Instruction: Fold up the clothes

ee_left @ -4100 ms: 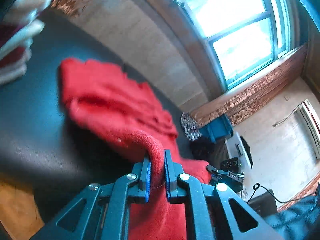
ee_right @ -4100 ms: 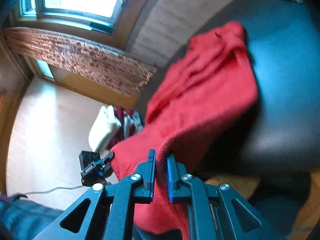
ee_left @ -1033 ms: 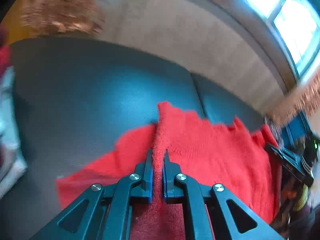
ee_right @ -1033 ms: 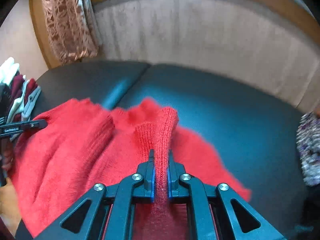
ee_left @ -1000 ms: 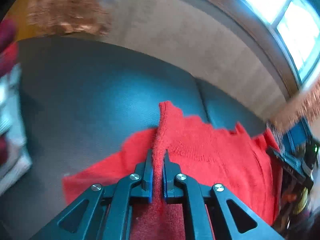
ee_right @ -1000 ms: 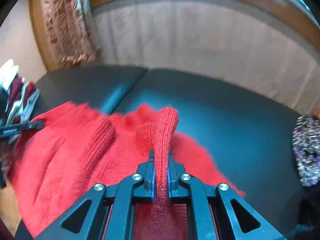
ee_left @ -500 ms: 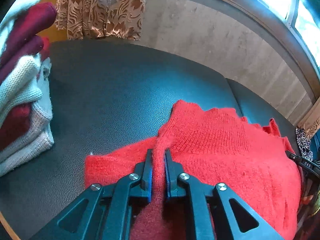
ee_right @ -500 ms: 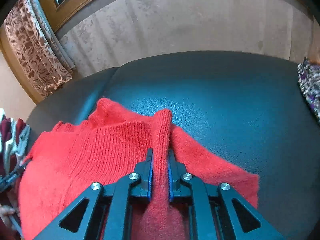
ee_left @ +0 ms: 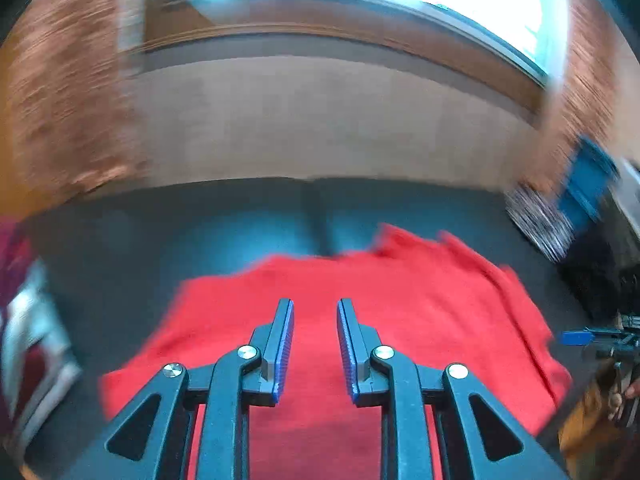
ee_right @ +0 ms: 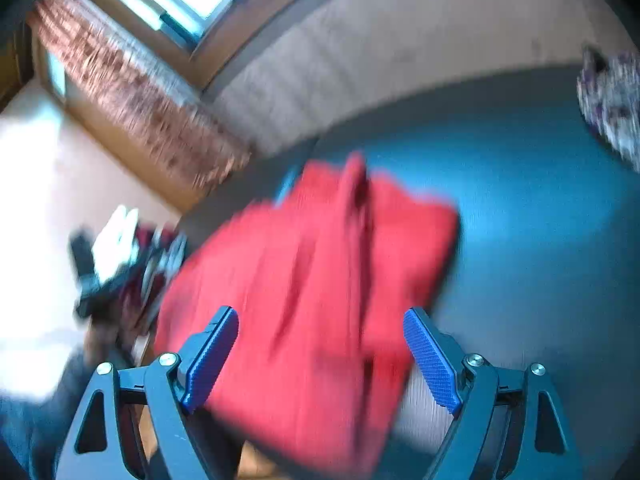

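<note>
Half a second back, both sets of jaws clamping ridges of the red sweater [ee_left: 360,320]; now just been opening, letting go, nothing pinched between them. Left gripper [ee_left: 314,348] parted only a little, right gripper [ee_right: 320,360] gaping wide, both hanging over the cloth without touching.

Sweater now lying spread on the dark leathery sofa cushions [ee_left: 224,224], straight ahead and below both jaws, long side running left-to-right in the left view. Looking about equally near to either hand. Soft fuzzy knit, floppy, edges wavy. Stack of folded knits [ee_left: 28,344] sitting off to the left, patterned cloth [ee_right: 612,96] far right. Probably needing a fresh pinch at an edge next.
</note>
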`<action>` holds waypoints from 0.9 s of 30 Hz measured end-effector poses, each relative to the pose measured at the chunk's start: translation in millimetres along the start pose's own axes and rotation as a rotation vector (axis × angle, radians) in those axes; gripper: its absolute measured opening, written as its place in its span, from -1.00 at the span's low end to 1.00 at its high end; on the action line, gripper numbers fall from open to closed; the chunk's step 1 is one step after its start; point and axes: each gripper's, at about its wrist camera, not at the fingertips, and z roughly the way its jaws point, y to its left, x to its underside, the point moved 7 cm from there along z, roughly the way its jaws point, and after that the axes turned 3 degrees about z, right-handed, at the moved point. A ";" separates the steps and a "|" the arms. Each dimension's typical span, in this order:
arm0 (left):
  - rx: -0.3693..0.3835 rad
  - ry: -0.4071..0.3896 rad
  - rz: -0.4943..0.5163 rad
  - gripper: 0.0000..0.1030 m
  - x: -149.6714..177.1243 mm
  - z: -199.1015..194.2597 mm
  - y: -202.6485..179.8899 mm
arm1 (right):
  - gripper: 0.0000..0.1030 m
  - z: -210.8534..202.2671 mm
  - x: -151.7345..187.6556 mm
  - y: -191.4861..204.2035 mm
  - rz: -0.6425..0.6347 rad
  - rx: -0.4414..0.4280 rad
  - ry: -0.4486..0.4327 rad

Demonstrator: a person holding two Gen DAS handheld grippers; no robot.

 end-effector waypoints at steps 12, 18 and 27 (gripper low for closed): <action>0.134 0.085 0.247 -0.59 -35.3 90.8 -126.4 | 0.68 16.3 8.3 1.4 -0.089 -0.102 0.026; 0.144 0.139 0.319 -0.58 -29.0 123.6 -147.0 | 0.72 37.9 17.5 21.8 -0.124 -0.213 0.127; 0.277 0.164 0.096 -0.38 -24.4 146.5 -122.9 | 0.87 23.1 5.4 -5.6 -0.008 -0.267 0.144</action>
